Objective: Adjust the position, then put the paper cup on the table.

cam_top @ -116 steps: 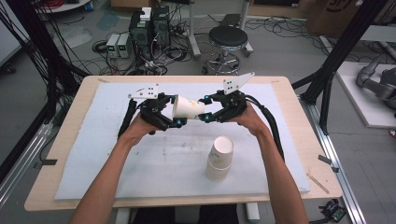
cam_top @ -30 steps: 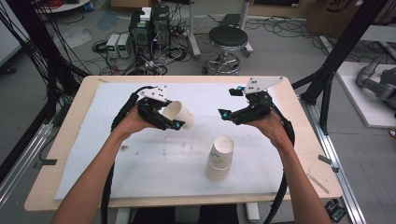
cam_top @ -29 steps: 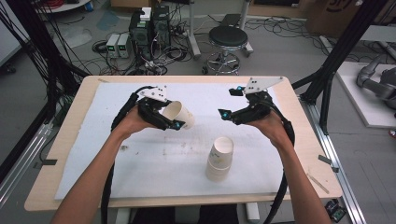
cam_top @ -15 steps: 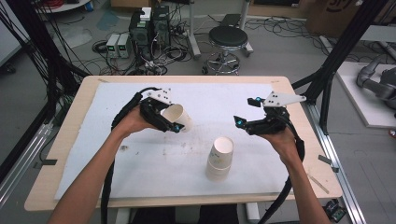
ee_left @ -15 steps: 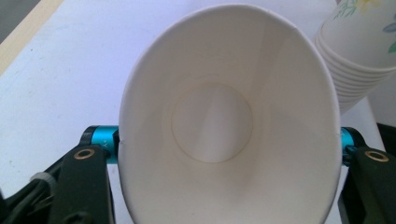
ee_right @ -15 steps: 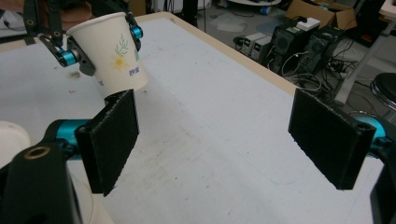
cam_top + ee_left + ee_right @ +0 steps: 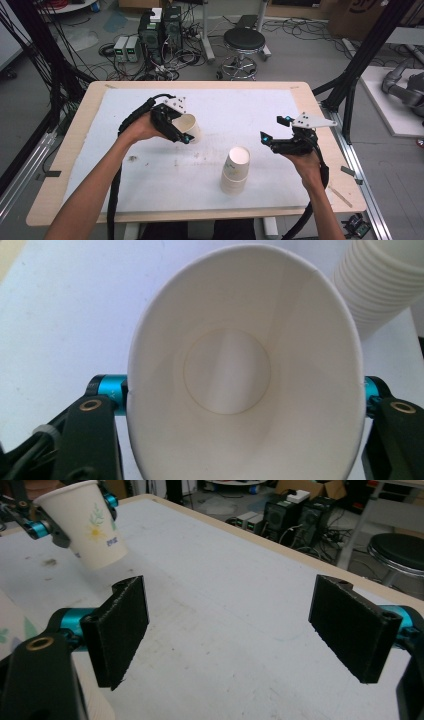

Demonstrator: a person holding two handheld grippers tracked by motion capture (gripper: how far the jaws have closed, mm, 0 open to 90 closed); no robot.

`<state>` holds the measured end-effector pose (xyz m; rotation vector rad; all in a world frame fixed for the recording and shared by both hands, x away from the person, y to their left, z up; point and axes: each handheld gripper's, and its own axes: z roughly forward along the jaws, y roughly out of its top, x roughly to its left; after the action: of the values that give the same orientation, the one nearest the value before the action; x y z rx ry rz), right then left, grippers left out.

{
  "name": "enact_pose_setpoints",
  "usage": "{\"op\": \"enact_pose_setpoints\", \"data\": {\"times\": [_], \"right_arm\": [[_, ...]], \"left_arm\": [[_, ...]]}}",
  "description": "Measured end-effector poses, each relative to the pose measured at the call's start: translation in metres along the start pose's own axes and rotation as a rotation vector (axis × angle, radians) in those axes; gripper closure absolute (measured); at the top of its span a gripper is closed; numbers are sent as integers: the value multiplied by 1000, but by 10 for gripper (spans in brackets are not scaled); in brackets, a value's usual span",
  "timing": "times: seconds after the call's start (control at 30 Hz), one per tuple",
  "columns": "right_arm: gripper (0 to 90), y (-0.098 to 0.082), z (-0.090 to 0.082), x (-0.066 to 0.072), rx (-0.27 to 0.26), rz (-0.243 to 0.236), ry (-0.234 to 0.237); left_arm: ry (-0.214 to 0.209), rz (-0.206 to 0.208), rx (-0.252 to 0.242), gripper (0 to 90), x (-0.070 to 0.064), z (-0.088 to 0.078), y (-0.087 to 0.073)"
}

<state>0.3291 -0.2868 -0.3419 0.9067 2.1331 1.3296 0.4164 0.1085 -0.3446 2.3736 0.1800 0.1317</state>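
From above, the left gripper [image 7: 181, 131] sits over the left-centre of the white-covered table [image 7: 150, 185], its jaws closed around a single paper cup [image 7: 189, 128] held off the surface and tipped on its side, mouth pointing toward the far right. The left gripper view looks straight into that cup [image 7: 240, 370]: an empty white interior with the round bottom plain to see, the rim pressed slightly oval between the two jaws, teal fittings showing at either side. It also catches the ribbed rims of the cup stack [image 7: 382, 285] at its upper right.

That stack [image 7: 235, 170] stands upside down near the table's middle, toward the near edge, apart from both grippers. The right gripper [image 7: 274, 136] hovers to the right of it, jaws spread wide and holding nothing. The right gripper view confirms this, with bare tabletop between its two black pads [image 7: 122, 630], and it shows the held cup's outside [image 7: 85, 522]: a small flower print and blue lettering too small to read.

There is open cloth to the far side and between the grippers. Beyond the far edge stand a round stool [image 7: 245, 42] and computer boxes [image 7: 160, 30] on the floor.
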Motion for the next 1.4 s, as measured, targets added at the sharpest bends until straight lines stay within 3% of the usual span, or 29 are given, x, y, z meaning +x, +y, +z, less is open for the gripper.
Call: {"op": "enact_pose_setpoints", "data": {"times": [0.17, 0.67, 0.97, 1.4], "right_arm": [[164, -19, 5, 5, -6, 28, -32], [164, -79, 22, 17, -10, 96, -82], [164, -94, 26, 20, 9, 115, -94], [164, -101, 25, 14, 11, 126, -100]], "left_arm": [[-3, 6, 50, 331, 0, 4, -2], [1, 2, 95, 331, -1, 2, -6], [0, 11, 115, 331, -2, 6, -4], [-14, 10, 123, 332, -1, 10, -3]]}}
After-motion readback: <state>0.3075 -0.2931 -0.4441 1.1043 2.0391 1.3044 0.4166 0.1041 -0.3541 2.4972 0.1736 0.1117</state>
